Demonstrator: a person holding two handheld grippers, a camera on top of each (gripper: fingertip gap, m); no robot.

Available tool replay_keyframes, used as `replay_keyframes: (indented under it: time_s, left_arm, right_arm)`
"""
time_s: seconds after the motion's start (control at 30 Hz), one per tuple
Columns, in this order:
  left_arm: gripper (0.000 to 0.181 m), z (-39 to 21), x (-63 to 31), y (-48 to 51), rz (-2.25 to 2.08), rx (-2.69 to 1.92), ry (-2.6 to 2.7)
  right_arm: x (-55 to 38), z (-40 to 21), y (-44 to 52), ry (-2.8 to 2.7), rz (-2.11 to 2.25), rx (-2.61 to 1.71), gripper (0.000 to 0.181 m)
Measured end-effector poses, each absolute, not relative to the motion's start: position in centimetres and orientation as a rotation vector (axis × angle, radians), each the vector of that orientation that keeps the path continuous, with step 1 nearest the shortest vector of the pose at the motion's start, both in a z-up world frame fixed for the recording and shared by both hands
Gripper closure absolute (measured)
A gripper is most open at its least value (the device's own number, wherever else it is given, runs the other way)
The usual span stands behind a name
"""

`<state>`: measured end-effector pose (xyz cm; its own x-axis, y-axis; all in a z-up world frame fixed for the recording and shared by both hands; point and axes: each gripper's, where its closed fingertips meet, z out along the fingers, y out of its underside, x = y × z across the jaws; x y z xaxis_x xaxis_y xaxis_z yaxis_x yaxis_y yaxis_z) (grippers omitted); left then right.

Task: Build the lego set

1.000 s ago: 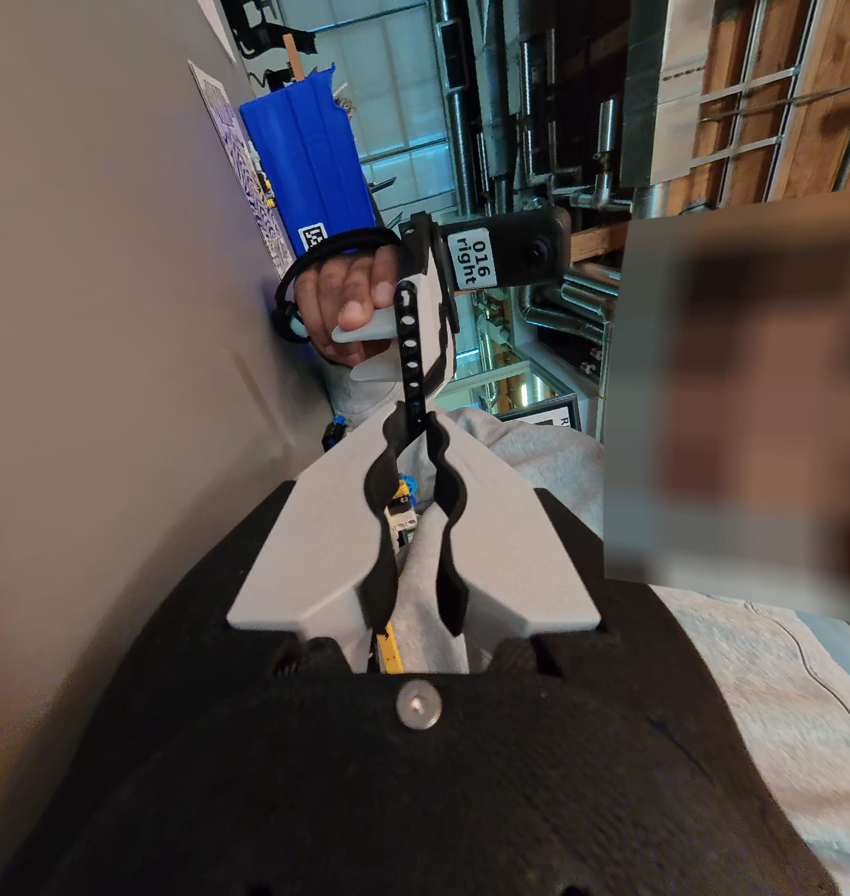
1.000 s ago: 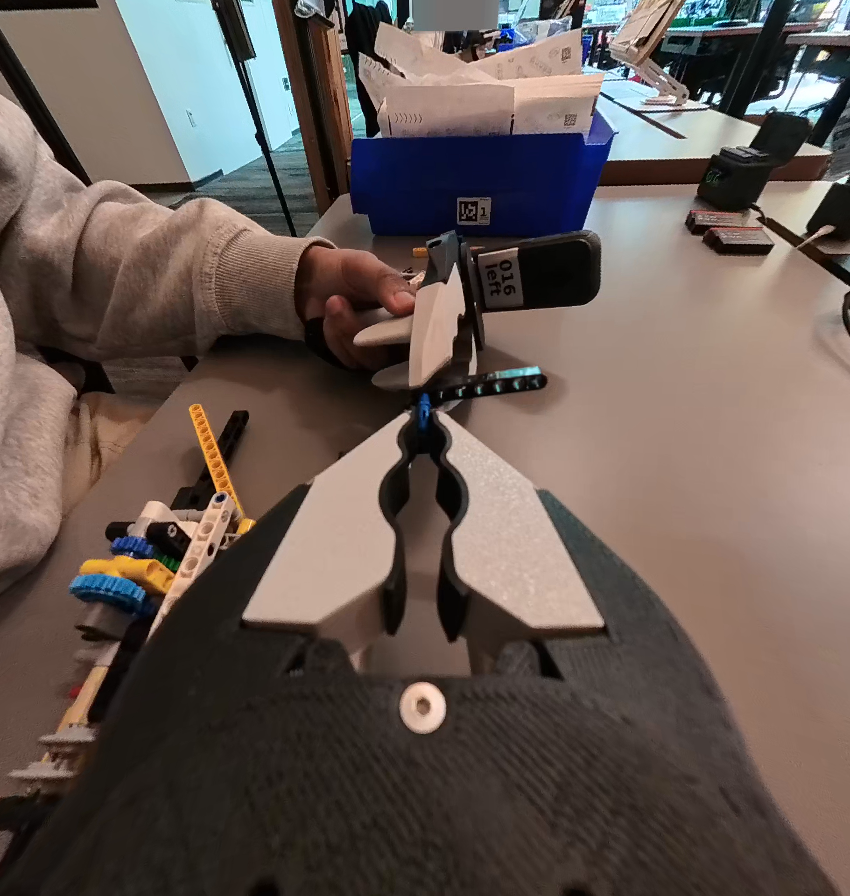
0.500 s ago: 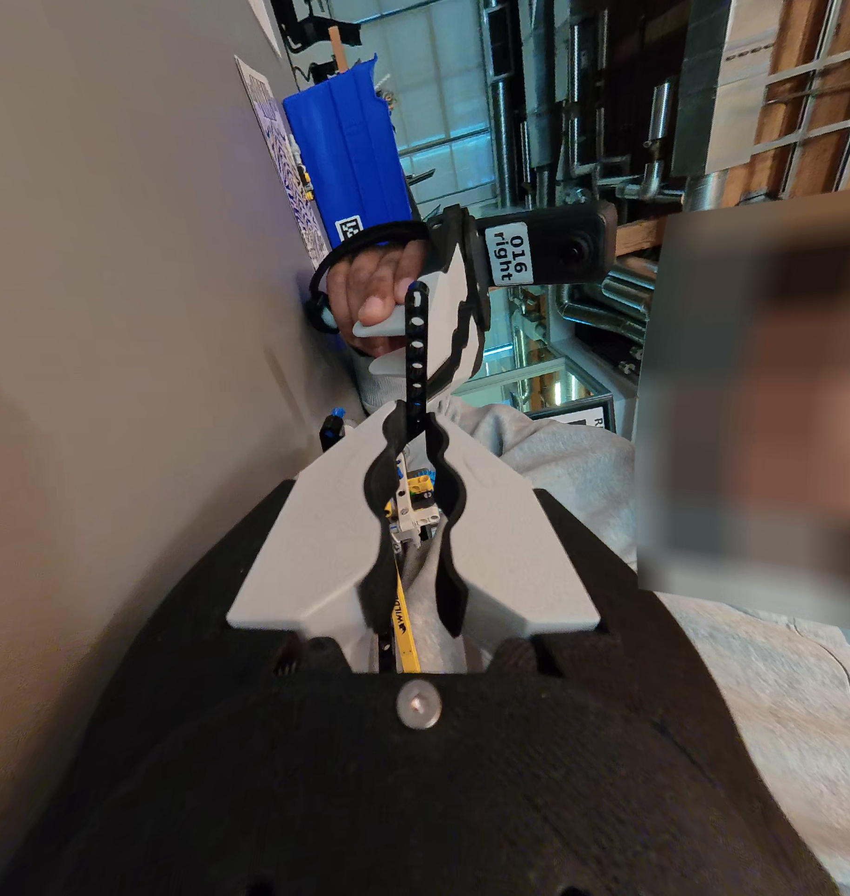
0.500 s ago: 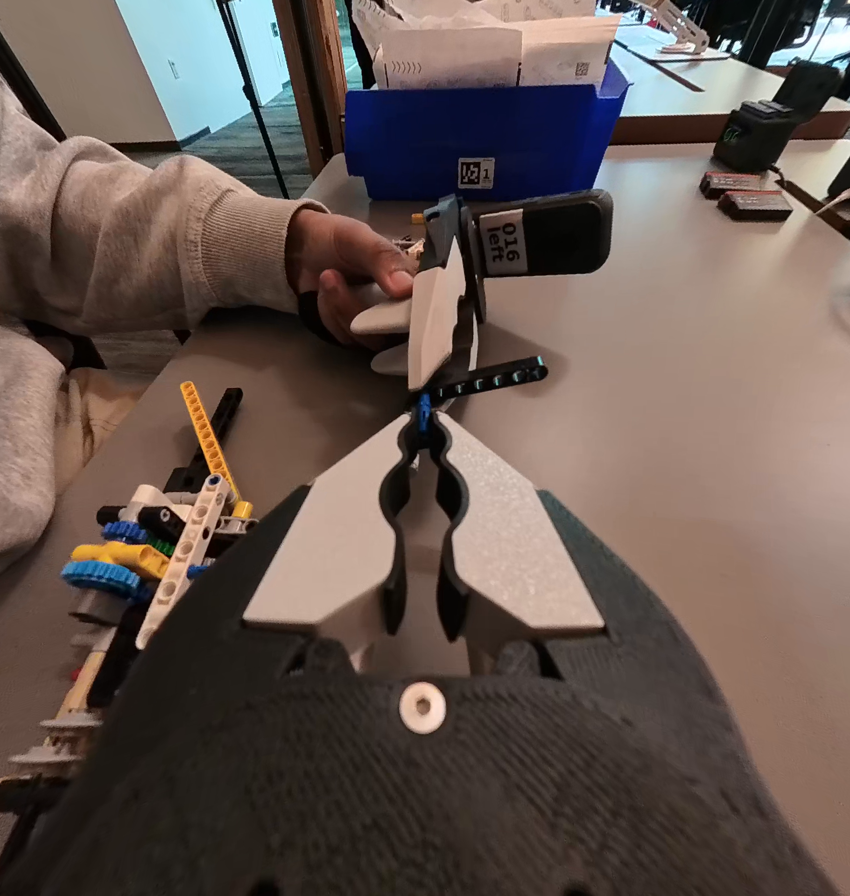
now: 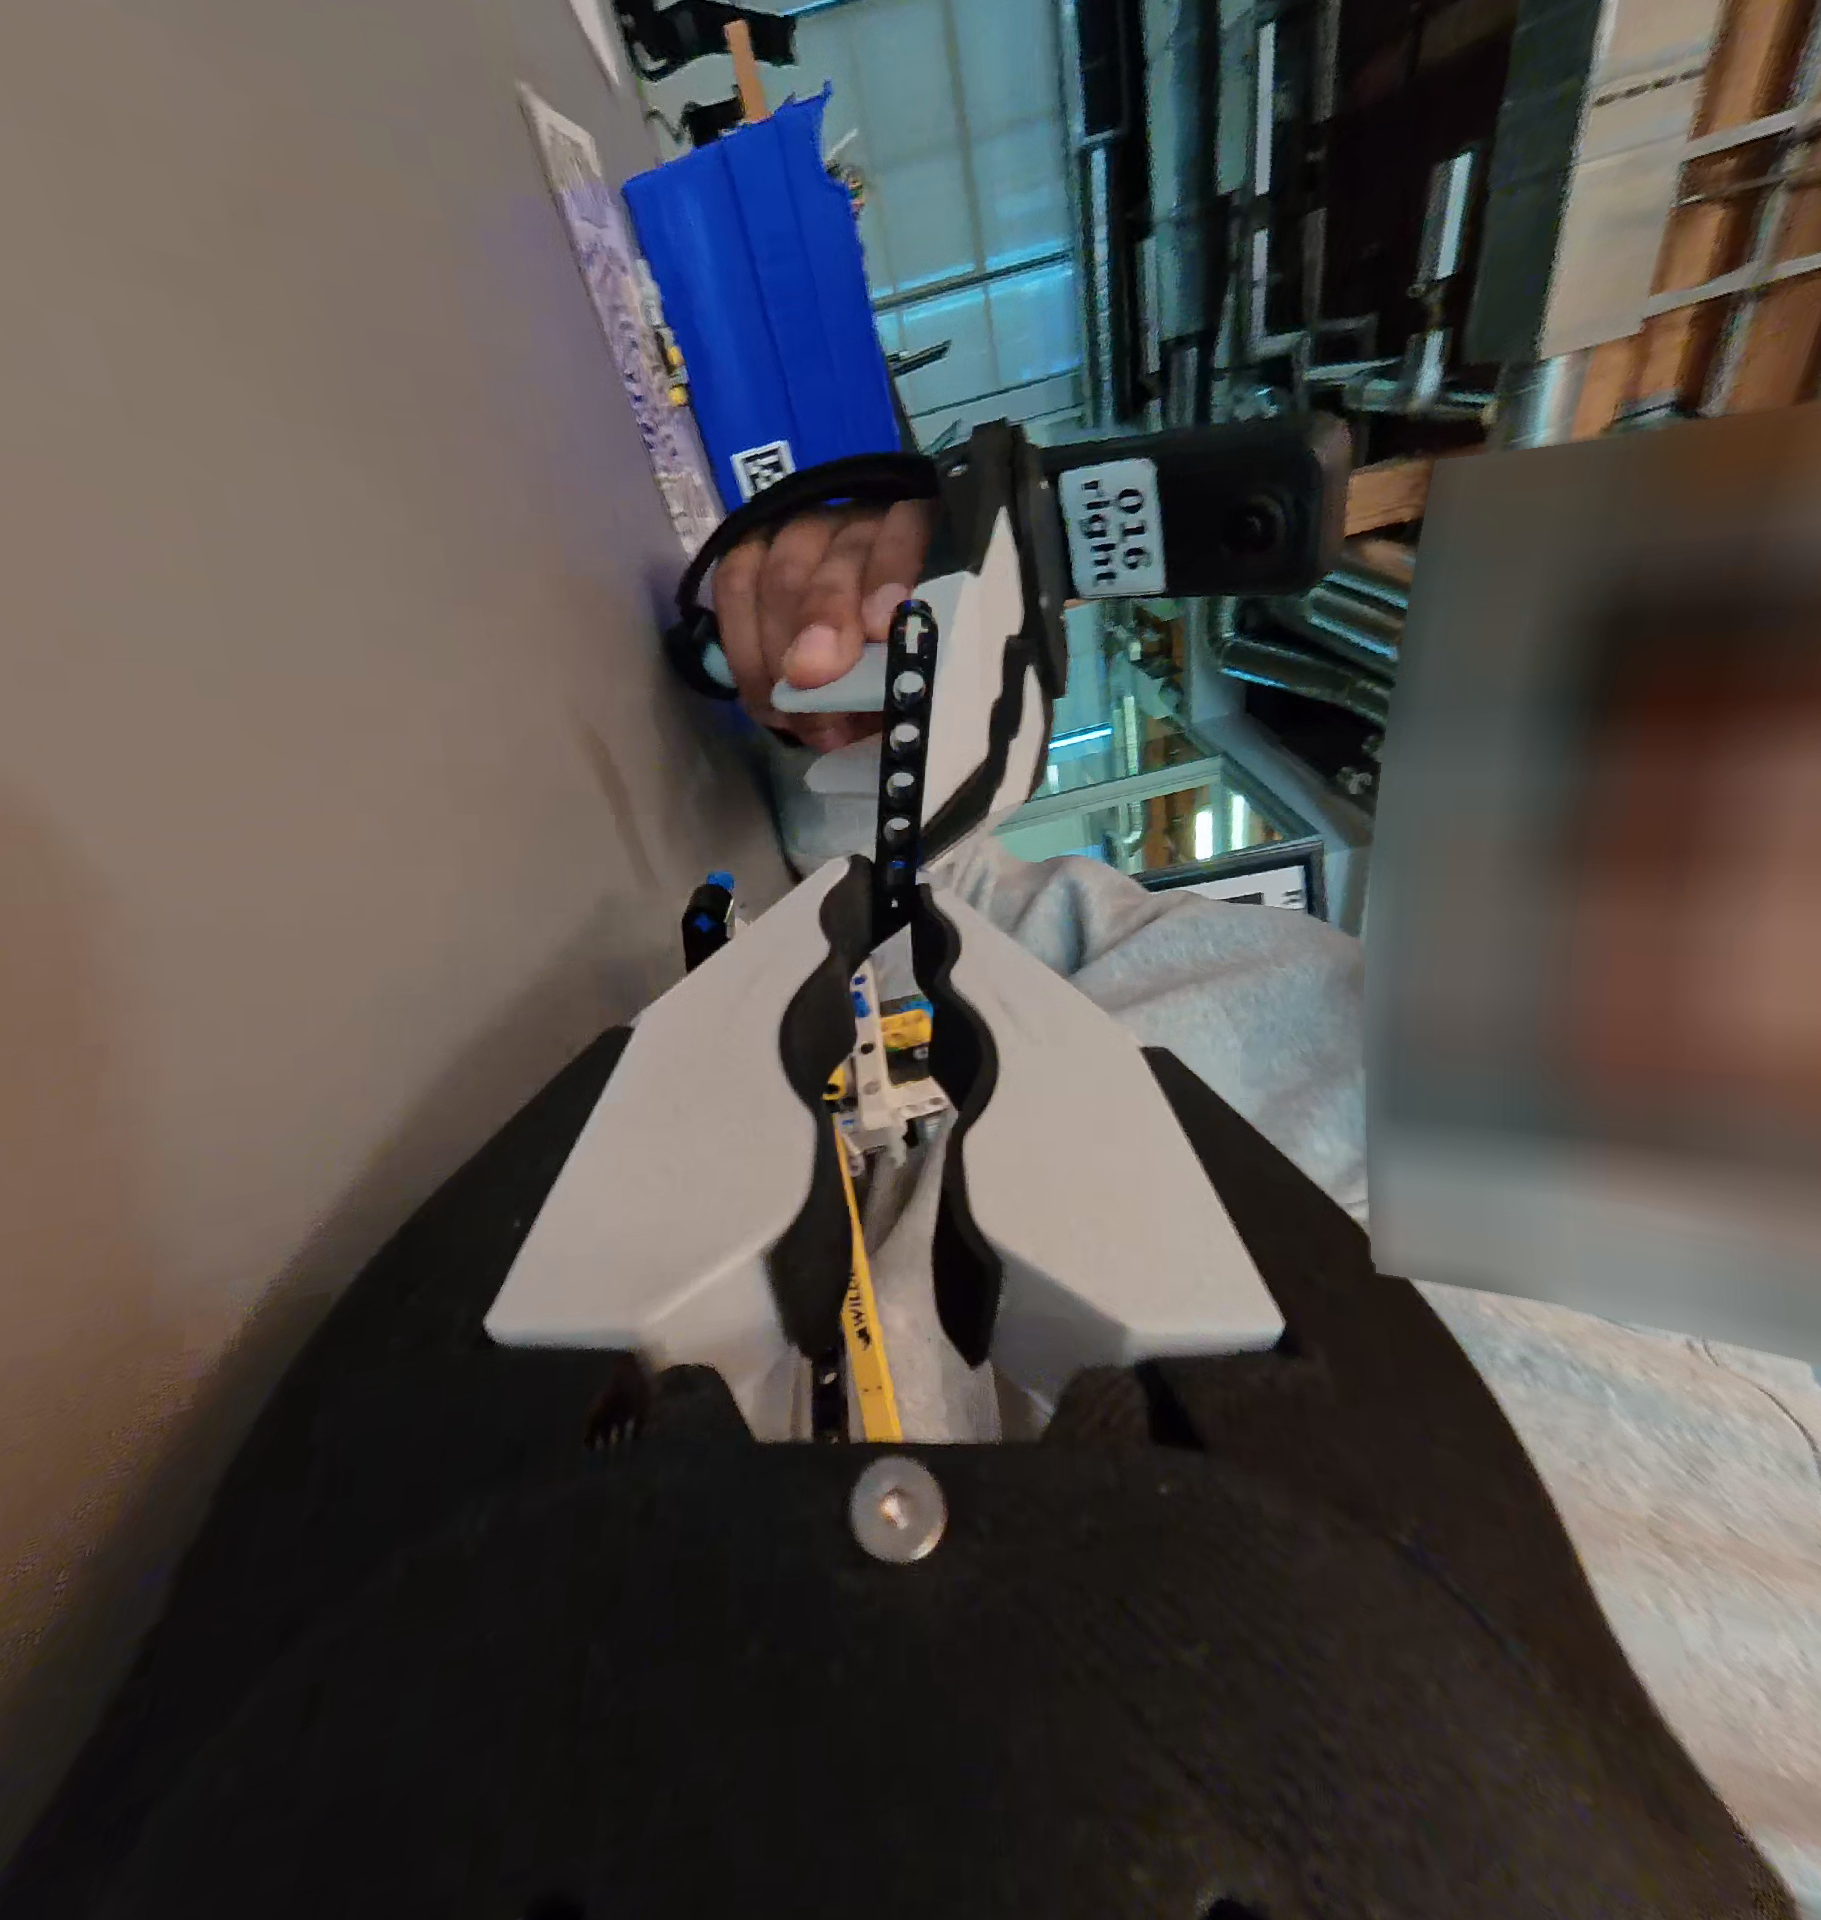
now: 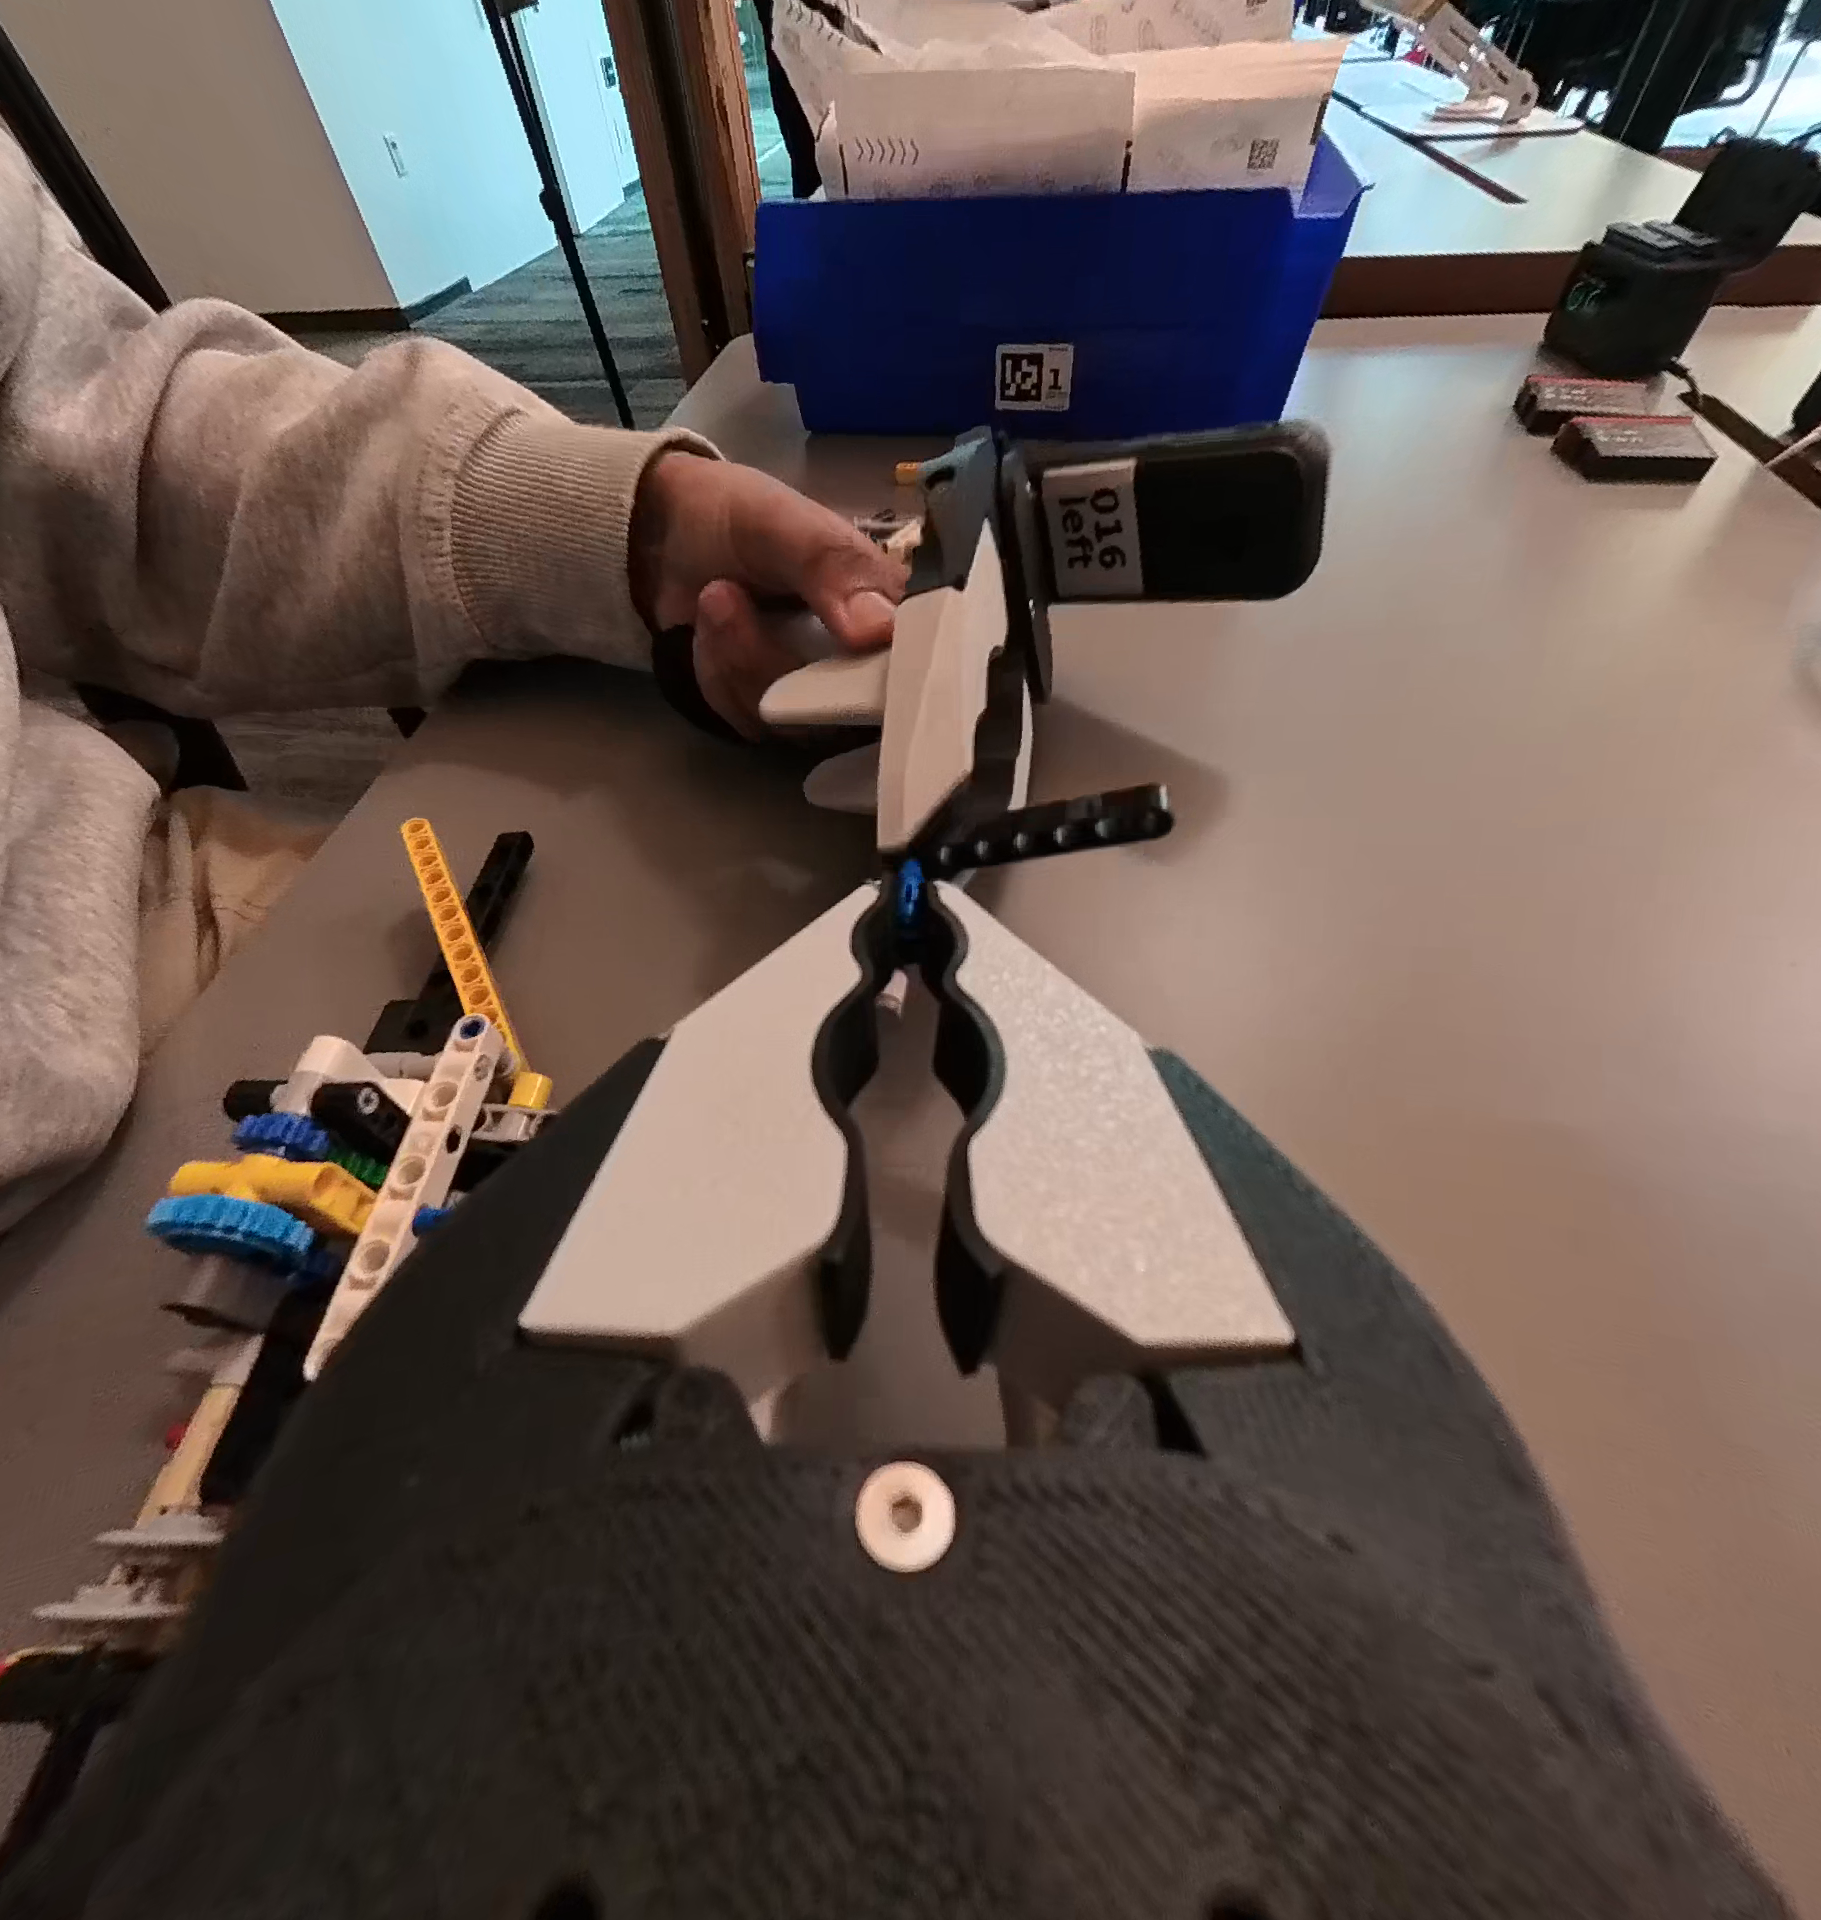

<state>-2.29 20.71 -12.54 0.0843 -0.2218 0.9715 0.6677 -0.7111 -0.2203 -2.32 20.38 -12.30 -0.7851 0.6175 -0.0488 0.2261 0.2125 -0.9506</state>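
Bright, even daylight, soft shadows on the table (image 6: 1457, 987), wide-angle bending at the edges, slight blur throughout

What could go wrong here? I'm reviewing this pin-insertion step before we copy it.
1. The right claw pinches the small blue pin only at its tips; a skewed push could pop it out.
2. The left claw grips the black beam at one end, so pressure may pivot it.

White printed labels sit on both my camera housings (image 5: 1186, 525) (image 6: 1166, 530) and the blue bin (image 6: 1041, 301); wording withheld.
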Motion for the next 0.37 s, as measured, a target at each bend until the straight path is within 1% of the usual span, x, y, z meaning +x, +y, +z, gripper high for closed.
replay_keyframes:
  time_s: [0.37]
  left_arm:
    - [0.175, -11.70, -2.59, 20.62, -1.767, -1.619, -0.447]
  right_arm:
    - [-2.49, -11.83, 20.26, -2.111, 1.622, -0.785, 0.179]
